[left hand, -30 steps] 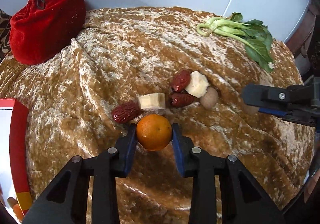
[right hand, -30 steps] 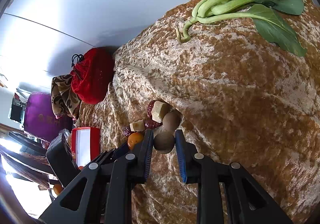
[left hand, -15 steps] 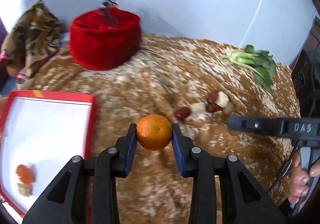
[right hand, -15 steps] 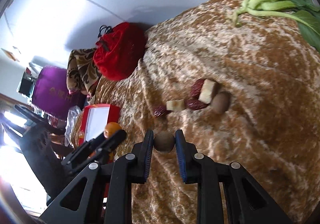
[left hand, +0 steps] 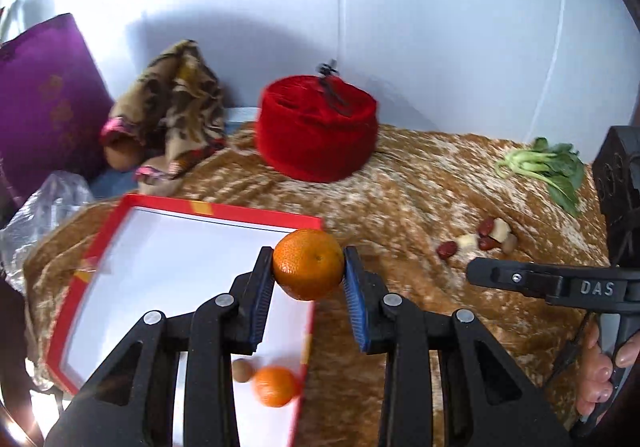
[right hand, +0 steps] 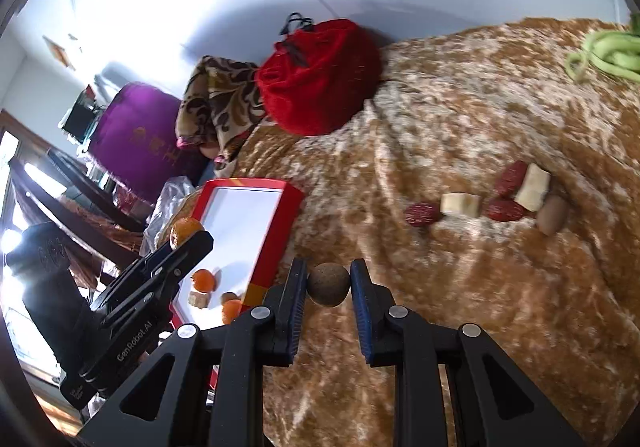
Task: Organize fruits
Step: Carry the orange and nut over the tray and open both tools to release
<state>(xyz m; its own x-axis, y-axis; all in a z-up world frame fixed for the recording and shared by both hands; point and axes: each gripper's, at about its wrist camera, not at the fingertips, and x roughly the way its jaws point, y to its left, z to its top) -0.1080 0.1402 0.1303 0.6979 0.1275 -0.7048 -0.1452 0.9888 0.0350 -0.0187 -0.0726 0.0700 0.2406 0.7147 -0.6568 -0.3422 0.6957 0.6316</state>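
Note:
My left gripper (left hand: 308, 270) is shut on an orange mandarin (left hand: 308, 264) and hovers over the right rim of a red tray with a white floor (left hand: 168, 247). Inside the tray lie another mandarin (left hand: 275, 386) and a small brown fruit (left hand: 242, 370). My right gripper (right hand: 328, 285) is shut on a small round brown fruit (right hand: 328, 284), above the brown cloth just right of the tray (right hand: 240, 215). The left gripper (right hand: 188, 243) shows at the left of the right wrist view. Red dates (right hand: 422, 213), pale cubes (right hand: 460, 204) and a brown fruit (right hand: 552, 216) lie on the cloth.
A red velvet pouch (left hand: 316, 135) sits at the back by the wall, with a patterned cloth (left hand: 176, 115) and a purple cushion (left hand: 44, 107) to its left. Bok choy (left hand: 548, 167) lies at the far right. A person's hand (left hand: 600, 367) holds the right gripper's handle.
Both grippers have lifted from the pile of dates and moved left toward the red tray, each still holding its fruit. The tray has come into full view under the left gripper.

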